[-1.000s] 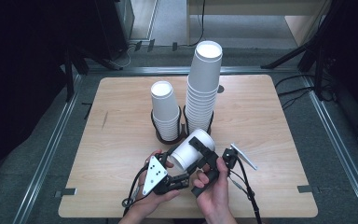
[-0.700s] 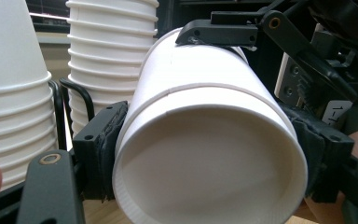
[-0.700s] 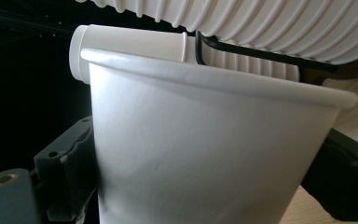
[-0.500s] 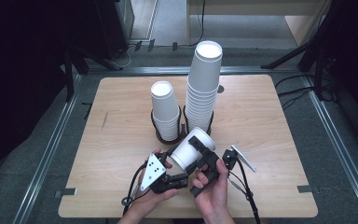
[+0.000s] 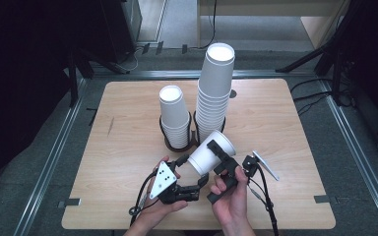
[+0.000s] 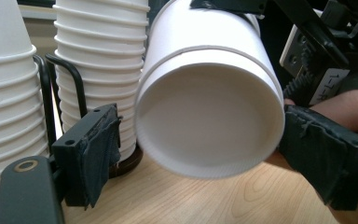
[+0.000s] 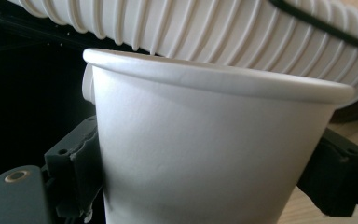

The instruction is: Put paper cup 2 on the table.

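A single white paper cup (image 5: 204, 158) hangs tilted just above the table (image 5: 285, 123), mouth up and to the right. My right gripper (image 5: 217, 155) is shut on its wall below the rim, the jaws having just closed on the cup (image 7: 205, 154). Around its base stands my left gripper (image 5: 193, 170); its jaws have just been opening. In the left gripper view the cup's bottom (image 6: 209, 121) lies between the pads, and a gap shows at the left pad (image 6: 98, 151). Behind are a short cup stack (image 5: 173, 115) and a tall cup stack (image 5: 214, 91).
Both stacks stand in black wire holders (image 5: 177, 145) at the table's middle, close behind the held cup. Cables (image 5: 263, 196) trail from the grippers toward the near edge. Bare wood lies to the left and right of the stacks.
The right jaws have closed on the cup's wall and the left jaws have come apart from its base. The cup and both hands have hardly shifted.
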A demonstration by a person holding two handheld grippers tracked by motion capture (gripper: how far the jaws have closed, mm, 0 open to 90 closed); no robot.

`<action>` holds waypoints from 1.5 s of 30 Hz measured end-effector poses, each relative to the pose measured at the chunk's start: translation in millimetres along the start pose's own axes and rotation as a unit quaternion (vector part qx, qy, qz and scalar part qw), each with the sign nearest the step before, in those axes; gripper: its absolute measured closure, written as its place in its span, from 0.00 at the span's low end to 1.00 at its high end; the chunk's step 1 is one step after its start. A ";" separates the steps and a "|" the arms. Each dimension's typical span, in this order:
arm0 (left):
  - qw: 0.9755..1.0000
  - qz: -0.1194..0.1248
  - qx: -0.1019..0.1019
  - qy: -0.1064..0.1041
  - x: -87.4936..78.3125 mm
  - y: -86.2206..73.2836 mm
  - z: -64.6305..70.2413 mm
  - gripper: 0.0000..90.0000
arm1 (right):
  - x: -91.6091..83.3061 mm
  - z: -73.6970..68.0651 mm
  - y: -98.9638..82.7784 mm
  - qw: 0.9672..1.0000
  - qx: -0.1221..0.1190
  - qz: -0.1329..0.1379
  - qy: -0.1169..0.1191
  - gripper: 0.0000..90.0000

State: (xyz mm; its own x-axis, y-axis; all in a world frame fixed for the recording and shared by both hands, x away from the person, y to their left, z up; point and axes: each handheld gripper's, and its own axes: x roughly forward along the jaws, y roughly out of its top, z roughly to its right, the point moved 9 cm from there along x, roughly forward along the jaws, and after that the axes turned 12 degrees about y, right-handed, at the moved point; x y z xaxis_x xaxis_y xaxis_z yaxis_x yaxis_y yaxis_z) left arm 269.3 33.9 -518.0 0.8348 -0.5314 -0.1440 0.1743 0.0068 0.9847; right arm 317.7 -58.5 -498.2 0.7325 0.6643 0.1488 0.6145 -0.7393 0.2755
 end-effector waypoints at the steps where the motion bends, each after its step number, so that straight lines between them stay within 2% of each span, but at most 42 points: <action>1: 1.000 0.000 -0.002 -0.001 0.0 0.3 0.1 0.15 | -0.5 -0.2 0.9 1.000 -0.002 0.000 -0.001 0.14; 2: 1.000 0.000 -0.001 0.001 0.0 0.4 -0.2 0.14 | -0.8 0.0 2.7 1.000 -0.010 0.002 -0.001 0.14; 5: 1.000 -0.001 -0.005 -0.004 -0.4 0.6 0.5 0.14 | -3.3 1.4 9.2 0.999 -0.036 0.006 -0.021 0.14; 10: 1.000 -0.008 -0.005 -0.003 0.1 -1.4 -0.3 0.14 | -4.5 -4.2 15.6 0.997 -0.075 0.008 -0.011 0.14; 14: 1.000 -0.009 -0.013 -0.007 -0.8 -0.4 -1.1 0.13 | -4.4 -6.2 19.0 0.994 -0.105 0.010 -0.019 0.14; 18: 1.000 -0.014 -0.019 -0.010 -1.4 -0.6 -2.0 0.11 | -4.2 -5.7 24.1 0.989 -0.143 0.016 -0.031 0.14; 21: 1.000 -0.021 -0.019 -0.007 -1.5 -1.9 -4.2 0.11 | -5.1 -4.9 26.5 0.987 -0.160 0.010 -0.033 0.14; 26: 0.999 -0.033 -0.016 0.003 -1.2 -3.8 -9.3 0.10 | -7.0 -6.9 30.9 0.984 -0.174 0.016 -0.030 0.14; 28: 0.999 -0.038 -0.013 0.011 -0.6 -5.4 -12.6 0.10 | -7.9 -8.2 34.9 0.979 -0.198 0.028 -0.032 0.14; 29: 0.999 -0.039 -0.013 0.013 -0.3 -6.0 -14.0 0.10 | -8.8 -8.2 37.3 0.975 -0.218 0.031 -0.037 0.14; 31: 0.999 -0.045 -0.012 0.020 0.7 -7.8 -17.6 0.10 | -9.7 -10.1 40.0 0.970 -0.237 0.038 -0.036 0.15; 34: 0.998 -0.054 -0.013 0.033 2.6 -10.8 -23.0 0.10 | -10.7 -11.2 45.4 0.953 -0.295 0.048 -0.049 0.15; 38: 0.997 -0.060 -0.009 0.046 4.8 -13.9 -27.8 0.10 | -11.6 -11.6 47.4 0.937 -0.341 0.047 -0.059 0.15; 39: 0.997 -0.059 -0.008 0.049 5.3 -14.7 -28.9 0.10 | -11.9 -12.1 47.7 0.930 -0.358 0.048 -0.064 0.15; 41: 0.997 -0.063 -0.008 0.051 5.7 -16.4 -30.8 0.10 | -12.3 -13.3 49.6 0.911 -0.402 0.055 -0.071 0.15; 43: 0.996 -0.068 -0.005 0.058 6.3 -18.9 -34.6 0.10 | -12.3 -13.4 50.2 0.898 -0.430 0.053 -0.075 0.15; 45: 0.995 -0.075 0.002 0.068 7.2 -22.1 -38.7 0.10 | -12.3 -12.5 52.2 0.890 -0.446 0.054 -0.075 0.15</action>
State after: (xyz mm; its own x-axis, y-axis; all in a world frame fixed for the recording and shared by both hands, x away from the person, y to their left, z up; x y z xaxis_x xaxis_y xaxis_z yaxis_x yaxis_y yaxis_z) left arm 291.7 62.7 -544.6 0.8623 -0.4072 -0.3009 0.3005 -0.0668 0.9514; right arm 337.1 -103.8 -473.8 0.8447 0.5238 0.1099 0.1105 -0.3717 0.9217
